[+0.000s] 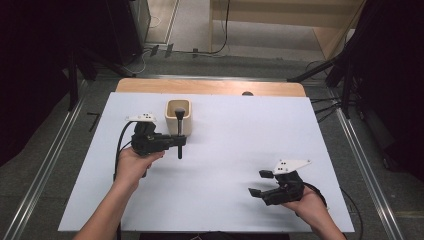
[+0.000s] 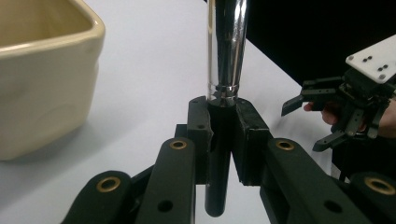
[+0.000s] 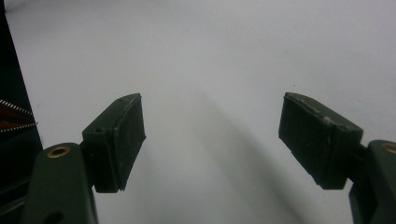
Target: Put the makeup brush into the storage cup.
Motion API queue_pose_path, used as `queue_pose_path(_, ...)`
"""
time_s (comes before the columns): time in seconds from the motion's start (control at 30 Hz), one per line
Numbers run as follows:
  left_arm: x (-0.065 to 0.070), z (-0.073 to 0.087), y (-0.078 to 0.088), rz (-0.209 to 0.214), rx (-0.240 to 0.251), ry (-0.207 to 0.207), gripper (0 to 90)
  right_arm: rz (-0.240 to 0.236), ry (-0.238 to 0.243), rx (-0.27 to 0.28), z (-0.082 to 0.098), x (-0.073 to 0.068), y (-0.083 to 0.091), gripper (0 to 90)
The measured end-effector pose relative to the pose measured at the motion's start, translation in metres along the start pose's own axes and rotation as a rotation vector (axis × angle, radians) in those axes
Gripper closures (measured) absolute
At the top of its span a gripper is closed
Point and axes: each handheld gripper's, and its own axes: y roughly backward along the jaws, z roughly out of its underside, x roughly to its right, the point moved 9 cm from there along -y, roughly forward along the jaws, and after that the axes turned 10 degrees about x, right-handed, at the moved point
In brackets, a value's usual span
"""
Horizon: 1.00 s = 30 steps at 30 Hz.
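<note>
**Left gripper holds the tool by the cup**

Your left gripper has its jaws clamped on the black-handled metal tool, upright just beside the cream cup. Your right gripper hovers well apart, jaws wide and holding nothing, over the white table.

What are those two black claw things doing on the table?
A person holds one in each hand. The left gripper has its fingers shut on a tool with a black handle and shiny metal shaft, held upright right beside a cream cup. The right gripper waits with its fingers wide open and nothing between them, over the white table.
</note>
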Motion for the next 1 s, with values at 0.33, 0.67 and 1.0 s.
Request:
queue_pose_path(0.33,-0.007,-0.013,0.009,-0.014,0.011,-0.001,79.8,-0.005,-0.003,-0.002,0.001,-0.001,-0.001,23.8)
queue_pose_path(0.67,-0.016,-0.022,0.009,-0.030,0.014,0.007,79.9,0.009,-0.005,0.003,0.001,0.000,0.000,23.8)
queue_pose_path(1.0,-0.017,-0.047,0.007,-0.051,0.014,-0.025,79.9,0.001,-0.002,0.009,-0.001,-0.002,0.000,23.8)
